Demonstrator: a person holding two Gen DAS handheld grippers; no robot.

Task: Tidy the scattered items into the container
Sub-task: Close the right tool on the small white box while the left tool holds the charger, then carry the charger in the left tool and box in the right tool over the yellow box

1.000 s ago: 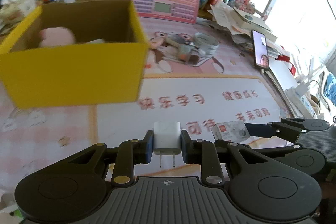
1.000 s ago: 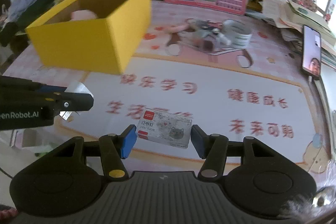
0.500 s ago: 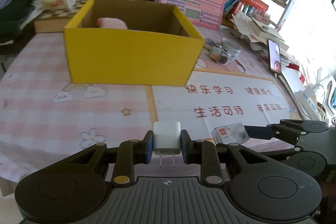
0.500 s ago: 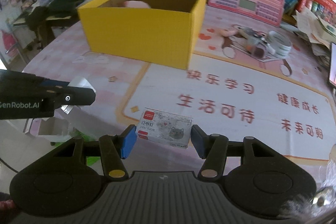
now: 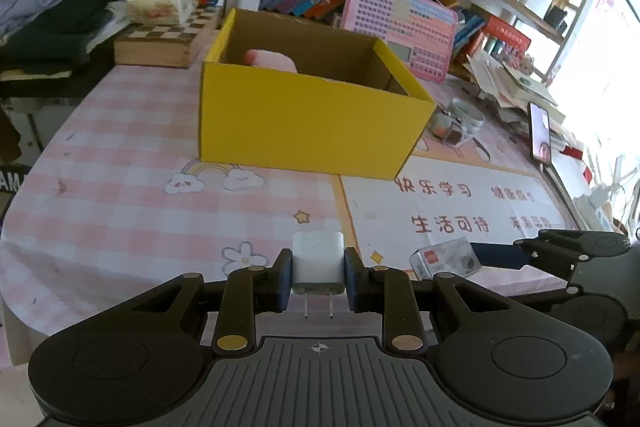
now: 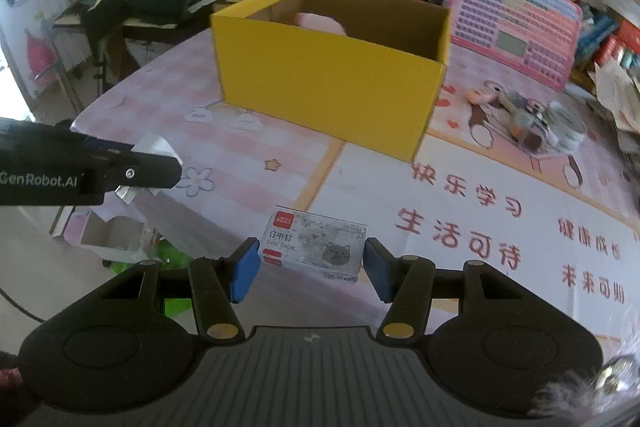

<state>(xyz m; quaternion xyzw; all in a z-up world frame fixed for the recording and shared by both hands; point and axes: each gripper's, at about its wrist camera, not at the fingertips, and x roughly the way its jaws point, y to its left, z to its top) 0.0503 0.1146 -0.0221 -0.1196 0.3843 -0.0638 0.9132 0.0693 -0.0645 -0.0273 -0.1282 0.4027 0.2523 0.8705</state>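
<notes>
My left gripper is shut on a white plug adapter, its two prongs pointing back at the camera. Between the blue pads of my right gripper sits a small staples box with a cat picture, held above the mat. The yellow cardboard box stands open on the pink table, well ahead of both grippers, with something pink inside. In the right wrist view the box is ahead and the left gripper shows at the left edge with the adapter.
A pink toy keyboard leans behind the box, with books on shelves. A roll of tape and small bits lie right of the box, and a phone further right. A chessboard box and clothes sit at the left.
Both grippers have drawn back and swung left with their loads, so the yellow box looks smaller and more central. Neither grip has changed.
</notes>
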